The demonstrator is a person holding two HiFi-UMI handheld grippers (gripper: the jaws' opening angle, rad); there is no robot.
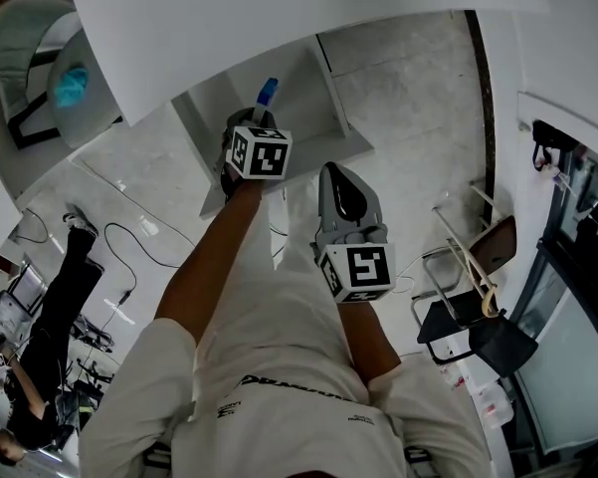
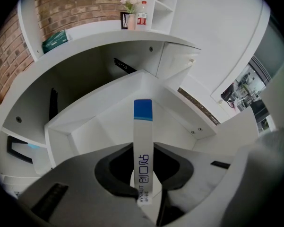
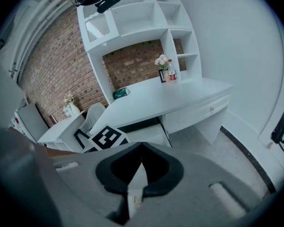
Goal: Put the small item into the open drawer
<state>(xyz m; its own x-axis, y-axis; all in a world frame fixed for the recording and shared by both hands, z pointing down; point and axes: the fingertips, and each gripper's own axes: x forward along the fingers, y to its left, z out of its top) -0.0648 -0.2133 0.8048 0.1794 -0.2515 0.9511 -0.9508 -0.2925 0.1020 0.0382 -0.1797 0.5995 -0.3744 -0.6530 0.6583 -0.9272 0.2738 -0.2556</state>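
Observation:
The small item [image 1: 267, 93] is a slim white box with a blue end. My left gripper [image 1: 262, 118] is shut on it and holds it over the open white drawer [image 1: 303, 108] under the desk. In the left gripper view the box [image 2: 142, 126] stands upright between the jaws of the left gripper [image 2: 144, 151], its blue end pointing into the drawer's bare inside [image 2: 99, 126]. My right gripper [image 1: 340, 174] hangs nearer to me, right of the left one, jaws together with nothing in them. In its own view the right gripper [image 3: 141, 148] looks toward the drawer [image 3: 149, 134].
The white desk top [image 1: 279, 18] overhangs the drawer. On it stand a vase with flowers [image 2: 131, 8], a bottle [image 2: 142, 14] and a green pack [image 2: 54, 40]. A black chair [image 1: 468, 312] stands at right and a person [image 1: 40, 366] at left, with cables on the floor.

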